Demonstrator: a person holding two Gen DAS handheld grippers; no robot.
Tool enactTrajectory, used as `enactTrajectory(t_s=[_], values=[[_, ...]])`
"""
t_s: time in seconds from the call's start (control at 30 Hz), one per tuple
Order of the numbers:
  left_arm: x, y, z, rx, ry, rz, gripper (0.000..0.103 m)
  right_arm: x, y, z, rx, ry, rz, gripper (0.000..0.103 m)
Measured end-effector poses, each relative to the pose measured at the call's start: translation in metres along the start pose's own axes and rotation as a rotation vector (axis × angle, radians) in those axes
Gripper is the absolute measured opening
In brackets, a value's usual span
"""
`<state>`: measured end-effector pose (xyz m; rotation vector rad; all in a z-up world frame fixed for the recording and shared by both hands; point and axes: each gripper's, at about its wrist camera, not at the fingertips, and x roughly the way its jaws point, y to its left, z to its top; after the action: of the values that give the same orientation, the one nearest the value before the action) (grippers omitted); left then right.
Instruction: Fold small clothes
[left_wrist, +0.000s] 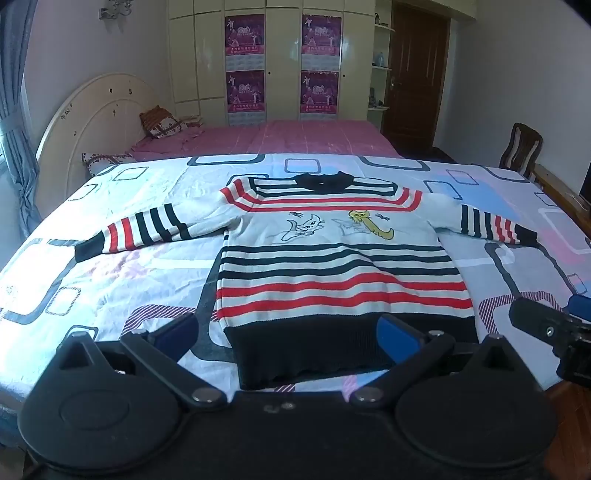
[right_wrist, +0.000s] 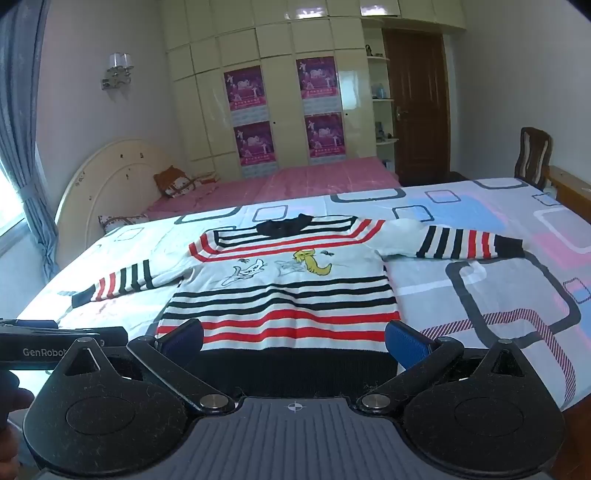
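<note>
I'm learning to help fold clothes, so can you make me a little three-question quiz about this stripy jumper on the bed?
1. True or false: the small red, black and white striped knitted jumper lies flat with both sleeves spread out.
2. Which colour is its bottom hem? A) yellow B) black C) pink
3. Fill in: the jaws of the left gripper and the right gripper are both ____ and hold nothing.

Key:
1. True. It lies face up on the patterned white bedsheet with rounded squares.
2. B.
3. Open.
</note>
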<state>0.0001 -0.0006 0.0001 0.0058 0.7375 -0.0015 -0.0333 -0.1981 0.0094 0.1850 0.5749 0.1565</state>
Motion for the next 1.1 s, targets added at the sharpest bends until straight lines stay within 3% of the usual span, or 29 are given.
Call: enactTrajectory(t_s=[1.1], values=[[0.007, 0.009, 0.002, -0.021, -0.011, 0.000, 0.103, 0.018, 0.004, 0.004, -0.006, 0.008, -0.006, 0.103]])
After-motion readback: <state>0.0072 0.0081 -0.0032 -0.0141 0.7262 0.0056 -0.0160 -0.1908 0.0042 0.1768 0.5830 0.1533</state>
